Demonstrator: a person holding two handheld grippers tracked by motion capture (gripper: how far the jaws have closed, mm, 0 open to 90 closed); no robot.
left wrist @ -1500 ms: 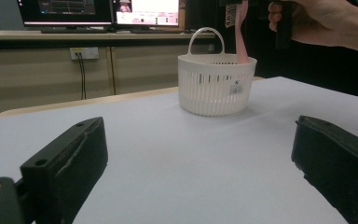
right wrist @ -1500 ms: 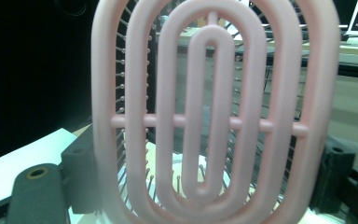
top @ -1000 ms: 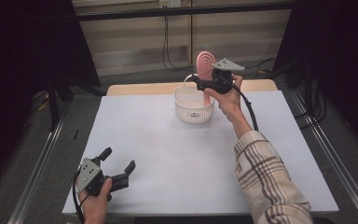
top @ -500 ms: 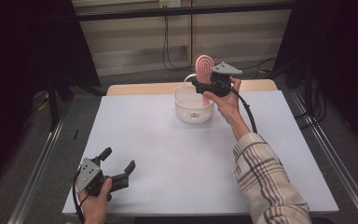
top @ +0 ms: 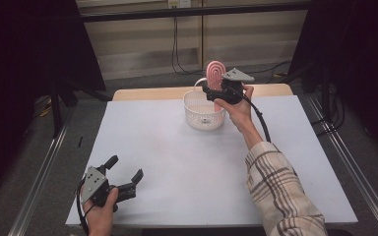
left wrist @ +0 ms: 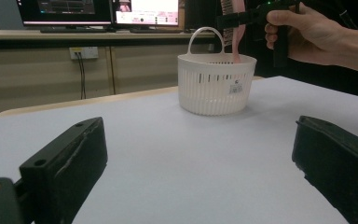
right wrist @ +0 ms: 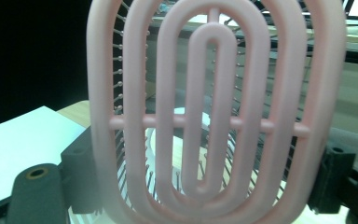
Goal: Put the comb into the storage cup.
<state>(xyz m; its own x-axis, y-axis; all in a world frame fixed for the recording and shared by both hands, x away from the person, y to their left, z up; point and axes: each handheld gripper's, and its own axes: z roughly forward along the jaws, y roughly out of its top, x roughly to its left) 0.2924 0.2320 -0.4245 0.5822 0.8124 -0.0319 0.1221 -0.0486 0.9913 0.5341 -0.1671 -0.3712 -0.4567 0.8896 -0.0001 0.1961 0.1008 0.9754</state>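
From the high view, my right gripper (top: 211, 91) holds a pink hairbrush (top: 215, 74) upright over the far side of the white basket (top: 204, 116), which stands near the table's (top: 177, 162) far edge; my jaws are closed on the brush low down, its oval head rising above them. My left gripper (top: 126, 178) rests at the near left corner of the table, jaws spread wide with nothing between them, well apart from the basket. A stretch of bare white tabletop lies between the two. In the left gripper view, my two black jaws frame the basket (left wrist: 216, 84) with its thin handle standing up; the brush's (left wrist: 235, 32) lower end dips behind the rim, though I cannot tell whether it touches the inside. My right hand (left wrist: 307, 32) is up at the right, and lit monitors (left wrist: 98, 11) sit on a shelf behind. In the right gripper view, the brush head (right wrist: 214, 112) stands close before the lens, bristles pointing away, the basket blurred behind it
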